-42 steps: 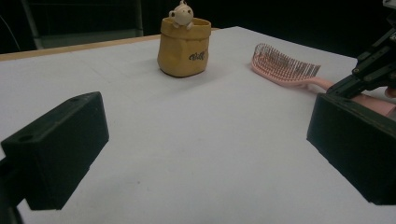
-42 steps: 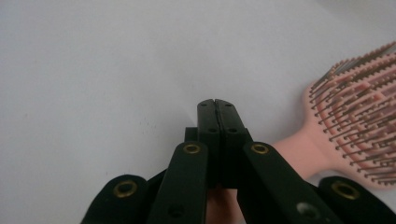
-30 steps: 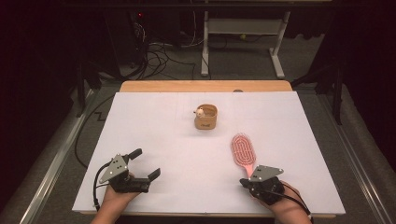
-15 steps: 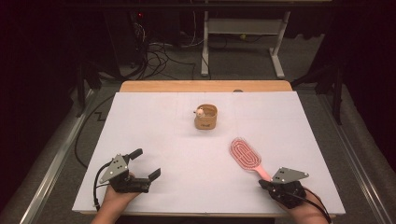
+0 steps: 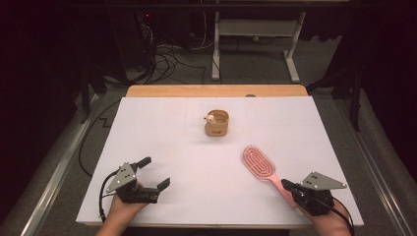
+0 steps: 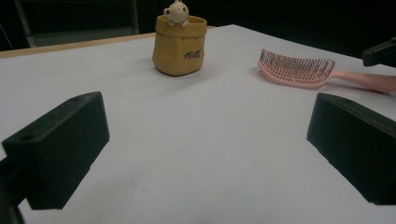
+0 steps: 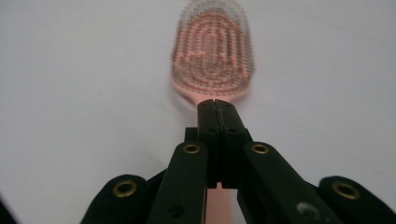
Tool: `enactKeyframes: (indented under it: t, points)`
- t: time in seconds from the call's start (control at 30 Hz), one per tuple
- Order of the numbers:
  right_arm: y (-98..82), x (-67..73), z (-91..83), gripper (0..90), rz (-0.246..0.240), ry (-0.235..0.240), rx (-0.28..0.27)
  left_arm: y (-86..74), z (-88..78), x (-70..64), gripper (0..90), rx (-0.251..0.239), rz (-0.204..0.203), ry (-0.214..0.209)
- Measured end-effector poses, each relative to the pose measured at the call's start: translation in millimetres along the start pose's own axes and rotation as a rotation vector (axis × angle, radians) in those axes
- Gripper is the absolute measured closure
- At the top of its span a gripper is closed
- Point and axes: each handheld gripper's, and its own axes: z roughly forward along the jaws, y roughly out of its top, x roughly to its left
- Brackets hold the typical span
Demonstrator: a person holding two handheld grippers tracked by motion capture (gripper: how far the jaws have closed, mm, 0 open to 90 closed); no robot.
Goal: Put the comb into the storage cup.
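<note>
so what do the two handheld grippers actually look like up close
Both are black. The left gripper has two blocky, flat-faced jaws, a grey three-cornered plate on top and a black cable looping off its back. The right gripper carries the same grey plate and a trailing black cable; its gripper view shows brass-coloured rivets on black linkage arms. No sleeves show.

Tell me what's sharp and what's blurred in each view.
High view: dim, evenly soft, dark surroundings. Left gripper view: pouch and hairbrush sharp, near tongs soft. Right gripper view: tongs sharp, brush bristles blurred.
</note>
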Motion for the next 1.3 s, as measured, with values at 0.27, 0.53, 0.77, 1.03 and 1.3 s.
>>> enactKeyframes:
  t: [0.27,0.53,0.77,1.03,1.3]
  points:
    - [-7.1,-19.6,22.9,90.0,0.026,-0.033,0.087,-0.6,2.1,-1.2,0.0,0.011,0.005,-0.006]
    - [-8.8,-16.1,21.9,90.0,0.018,0.007,0.104,-0.4,1.8,-1.1,0.0,0.011,0.007,-0.007]
    - [-9.8,-12.3,20.0,90.0,0.011,0.032,0.112,-0.3,1.5,-1.0,0.0,0.009,0.006,-0.007]
    - [-9.5,-3.6,17.8,90.0,-0.019,0.048,0.124,-0.1,1.2,-0.8,0.0,0.01,0.008,-0.005]
    - [-12.5,-16.6,12.7,84.8,0.094,-0.027,0.019,-0.5,2.3,-0.9,0.0,0.018,0.009,0.003]
